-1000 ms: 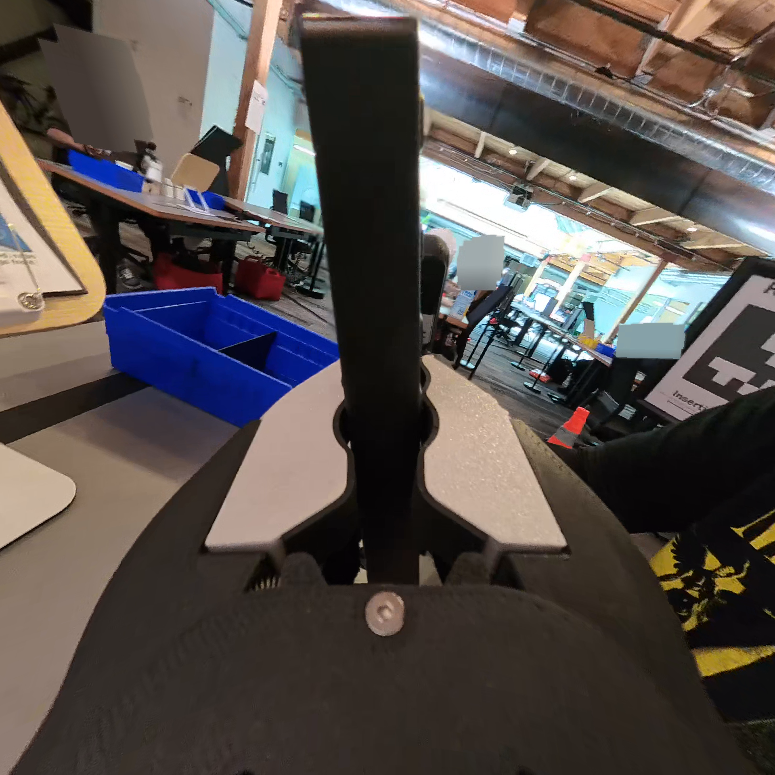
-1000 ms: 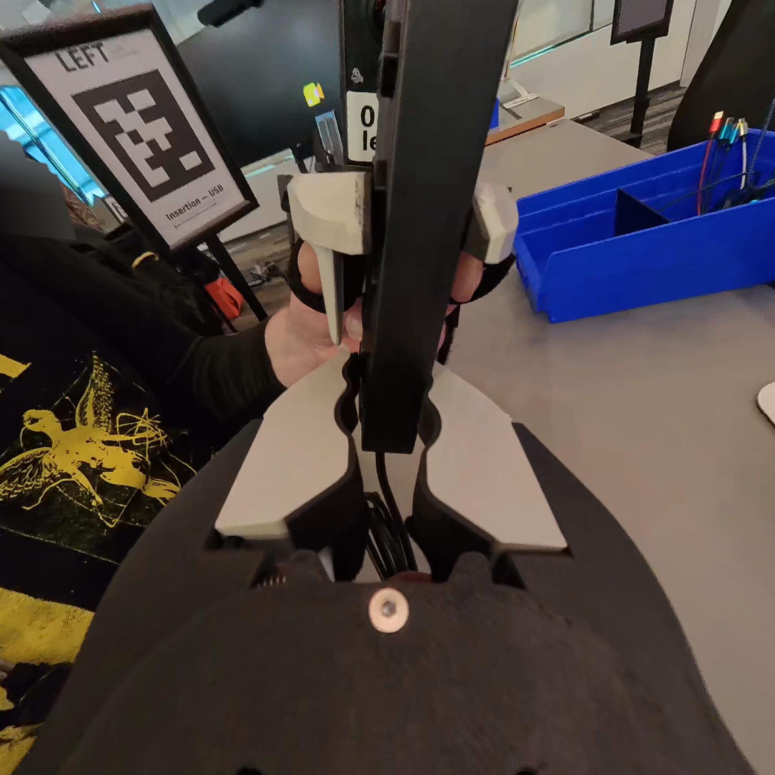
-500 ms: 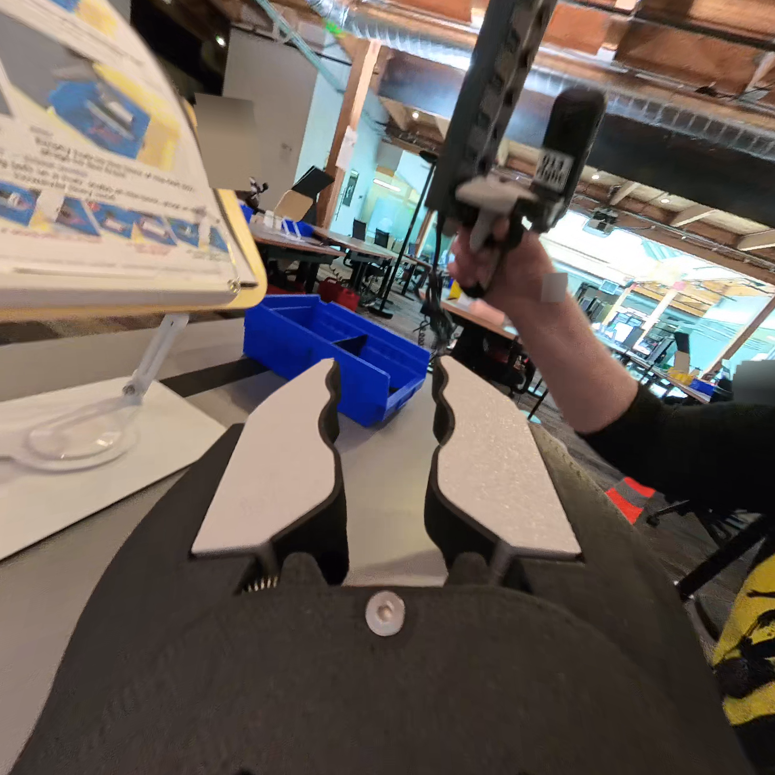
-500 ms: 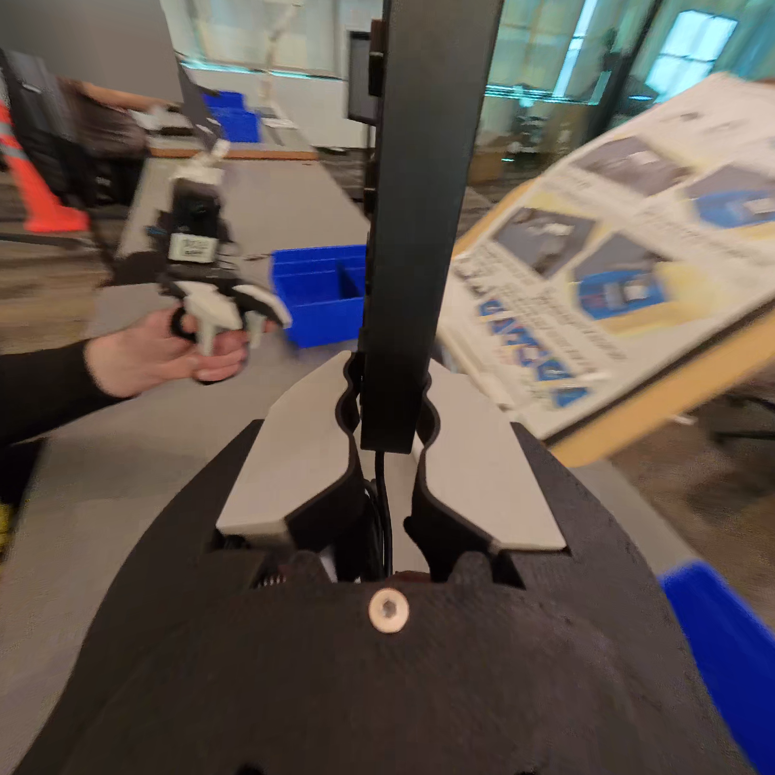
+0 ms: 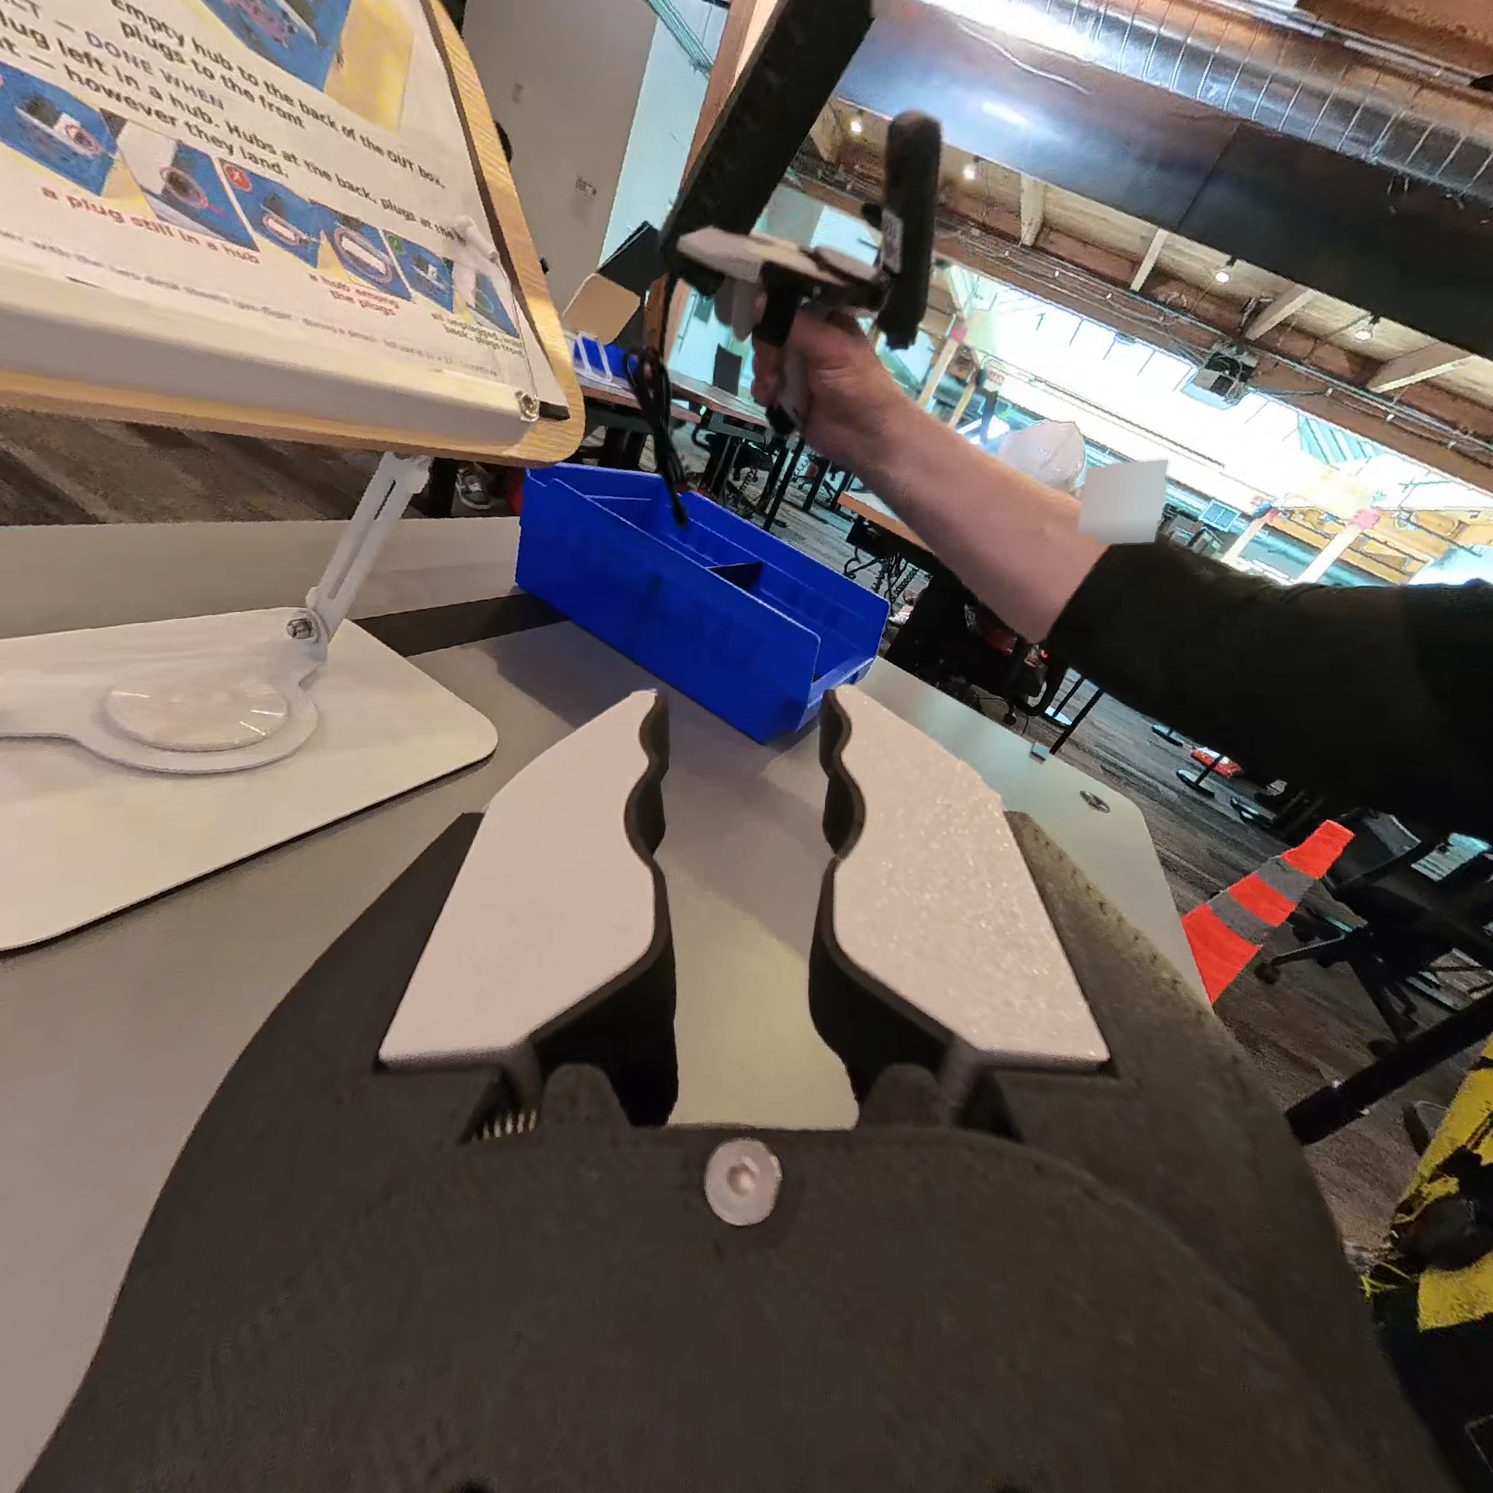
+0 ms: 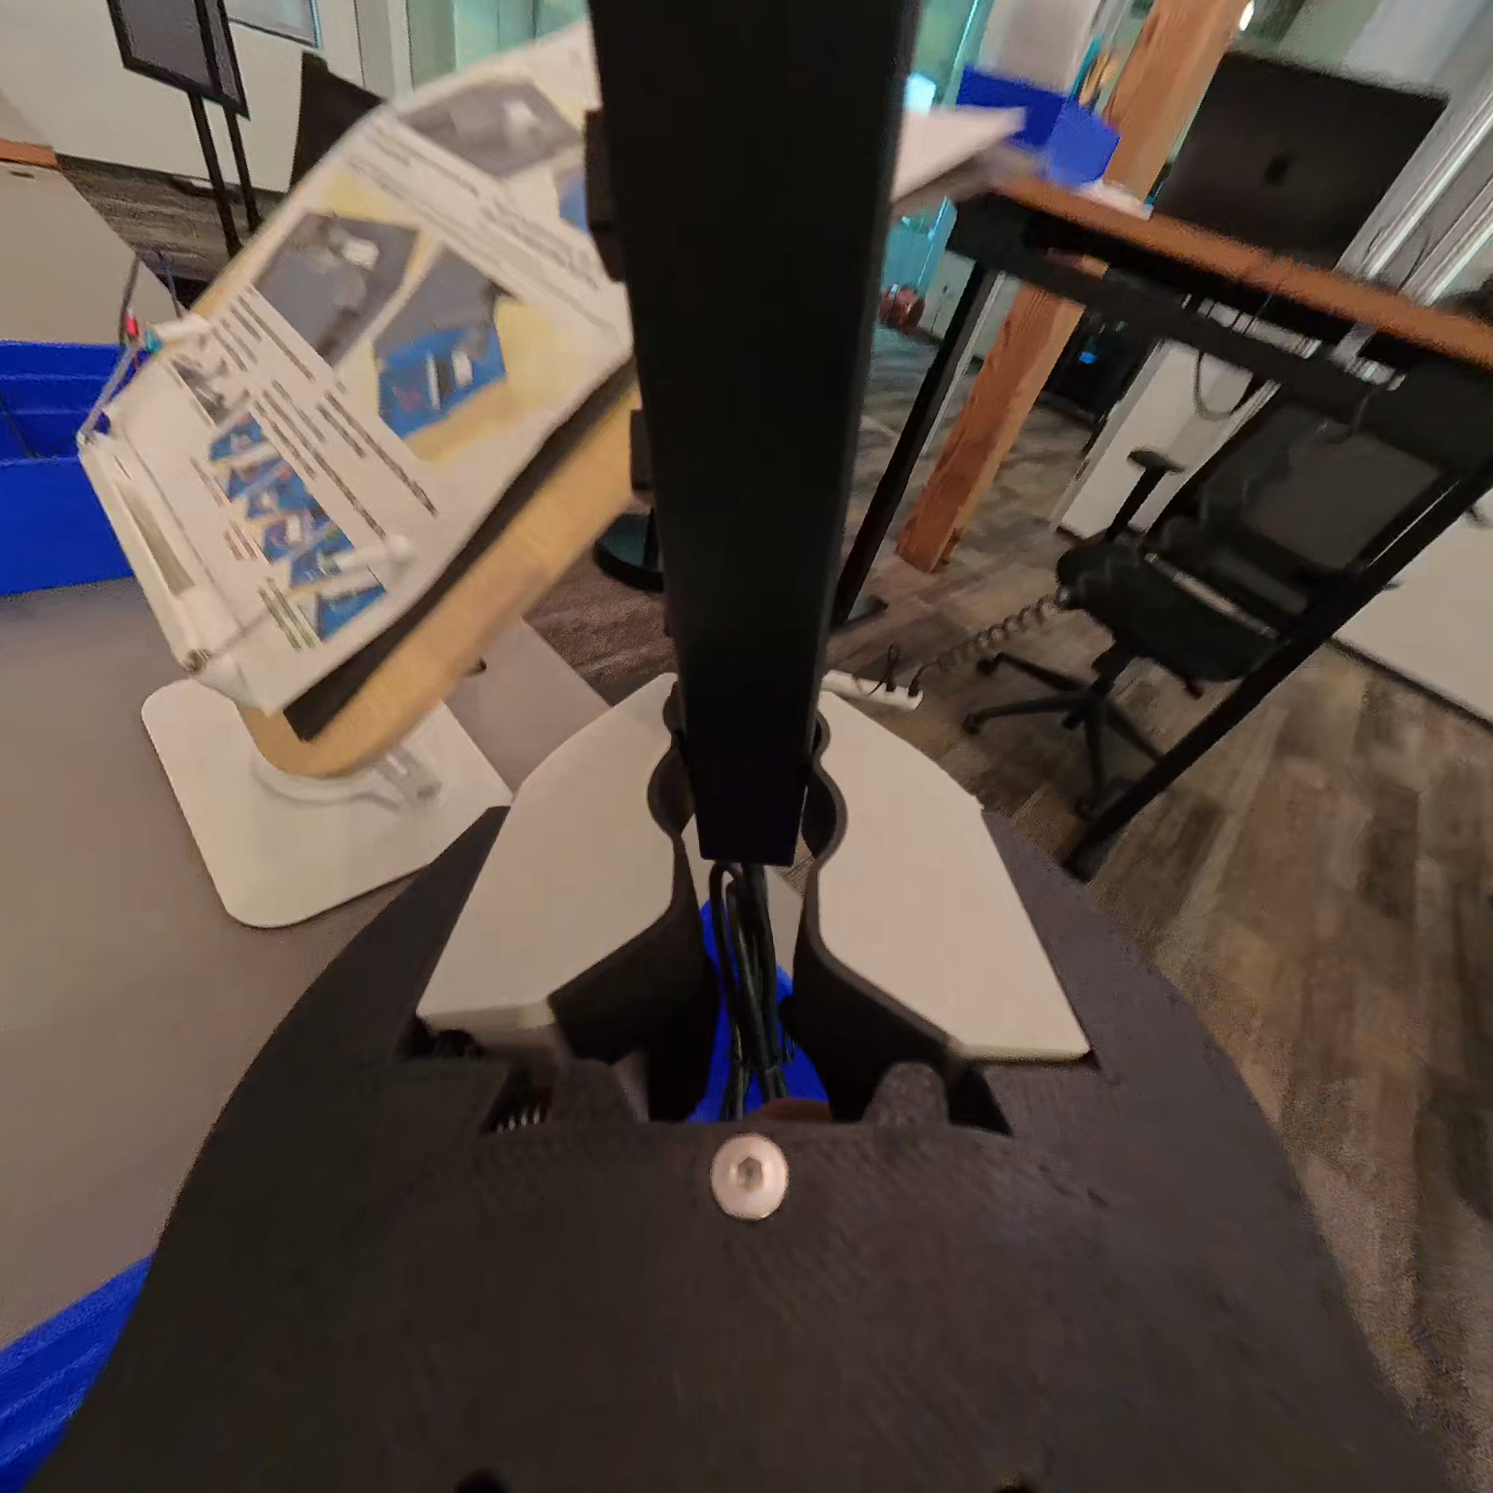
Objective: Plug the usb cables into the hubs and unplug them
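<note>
My left gripper [image 5: 743, 711] is open and empty, low over the grey table [image 5: 161, 1050], just short of the blue bin [image 5: 646, 614]. My right gripper [image 6: 747, 711] is shut on a long black USB hub [image 6: 751, 404] that stands up between its pads. The hub's black cable [image 6: 747, 969] hangs down under the jaws. In the left wrist view the right gripper [image 5: 775, 267] is held high over the blue bin, with the hub [image 5: 767, 105] pointing up and the cable [image 5: 658, 436] dangling into the bin.
An instruction board [image 5: 242, 202] on a white stand base [image 5: 202, 767] is at the left; it also shows in the right wrist view [image 6: 363, 404]. A second blue bin [image 6: 40, 485] with cables is behind it. An orange cone [image 5: 1260, 897] and an office chair [image 6: 1171, 614] are off the table. The grippers' ends are close to 45 centimeters from one another.
My left gripper, shut on the hub a second ago, let go and opened. My right gripper carried the hub up and over the blue bin, still gripping it.
</note>
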